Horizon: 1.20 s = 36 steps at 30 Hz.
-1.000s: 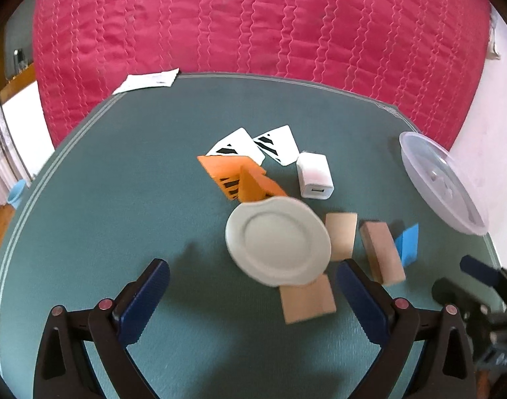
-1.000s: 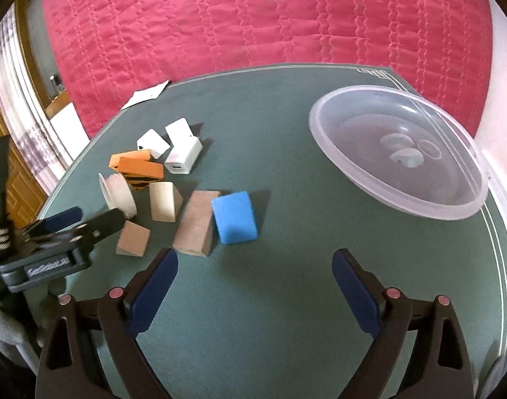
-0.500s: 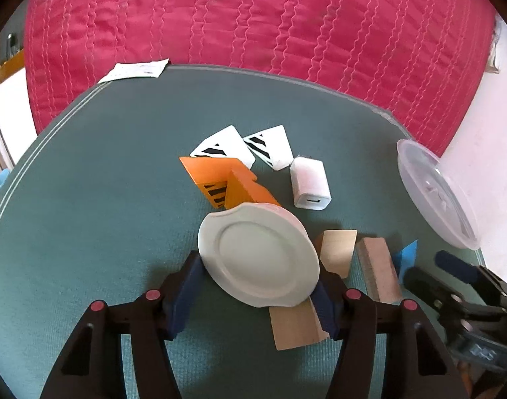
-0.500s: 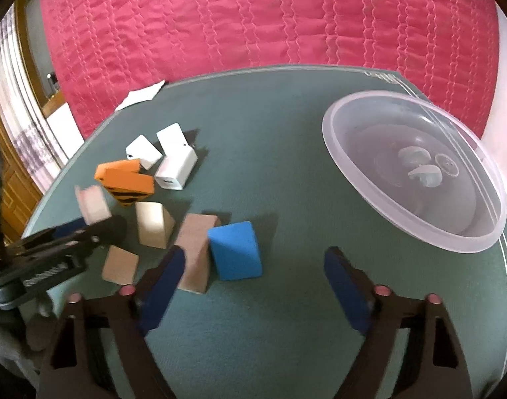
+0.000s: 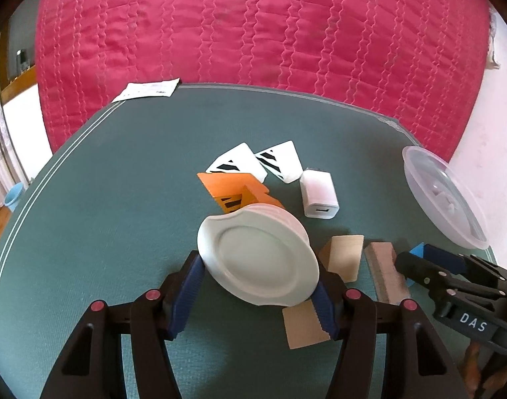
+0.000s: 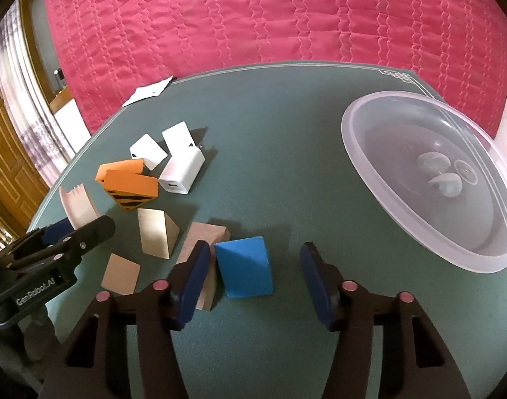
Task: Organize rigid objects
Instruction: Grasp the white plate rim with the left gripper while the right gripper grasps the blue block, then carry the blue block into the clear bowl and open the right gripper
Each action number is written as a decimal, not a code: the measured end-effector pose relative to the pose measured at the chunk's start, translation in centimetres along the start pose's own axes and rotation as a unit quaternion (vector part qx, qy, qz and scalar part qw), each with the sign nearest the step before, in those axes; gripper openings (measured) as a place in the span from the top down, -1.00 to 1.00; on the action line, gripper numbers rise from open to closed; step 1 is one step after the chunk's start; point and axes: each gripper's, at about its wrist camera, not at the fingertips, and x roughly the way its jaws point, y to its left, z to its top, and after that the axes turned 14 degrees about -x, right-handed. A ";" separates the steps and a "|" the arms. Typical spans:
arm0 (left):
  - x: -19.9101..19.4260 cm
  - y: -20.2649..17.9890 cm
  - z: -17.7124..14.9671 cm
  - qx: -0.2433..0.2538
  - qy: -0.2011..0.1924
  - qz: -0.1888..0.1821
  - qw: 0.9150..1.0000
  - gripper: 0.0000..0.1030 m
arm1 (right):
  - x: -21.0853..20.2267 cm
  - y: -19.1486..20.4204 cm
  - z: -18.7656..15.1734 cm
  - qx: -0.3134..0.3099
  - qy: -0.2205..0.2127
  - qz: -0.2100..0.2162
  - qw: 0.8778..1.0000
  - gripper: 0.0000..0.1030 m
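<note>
Left gripper (image 5: 258, 294) newly clamped on the plate (image 5: 258, 262), tilted above the blocks; right gripper (image 6: 253, 281) closing from wide around the blue block (image 6: 244, 267) on the mat, right pad not yet touching; both ready for the bowl (image 6: 429, 183).

Both cameras look down slanted and close at the green worktop (image 5: 120, 199); both see the blocks and the clear bowl (image 6: 426, 179).

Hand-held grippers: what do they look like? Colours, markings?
Both match. The left hand-held gripper and right hand-held gripper have black plastic bodies with triangular cut-outs, dark blue pads inside the fingers, and small pink-red round caps at the pivots. White lettering on the sides: "GenRobot.AI" on the left one, "DAS" on the right.
</note>
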 end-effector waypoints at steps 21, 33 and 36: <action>-0.2 0.3 -0.1 -0.003 -0.007 0.007 1.000 -0.24 | -1.9 -0.3 -0.1 0.001 -0.032 -0.017 0.999 0.37; -1.9 -0.6 0.3 0.009 -0.030 0.036 0.999 -0.24 | -8.4 -6.1 1.4 0.073 -0.091 -0.078 0.990 0.37; -2.6 -1.5 0.6 0.018 -0.039 0.037 0.998 -0.24 | -9.6 -8.3 1.4 0.081 -0.097 -0.105 0.986 0.37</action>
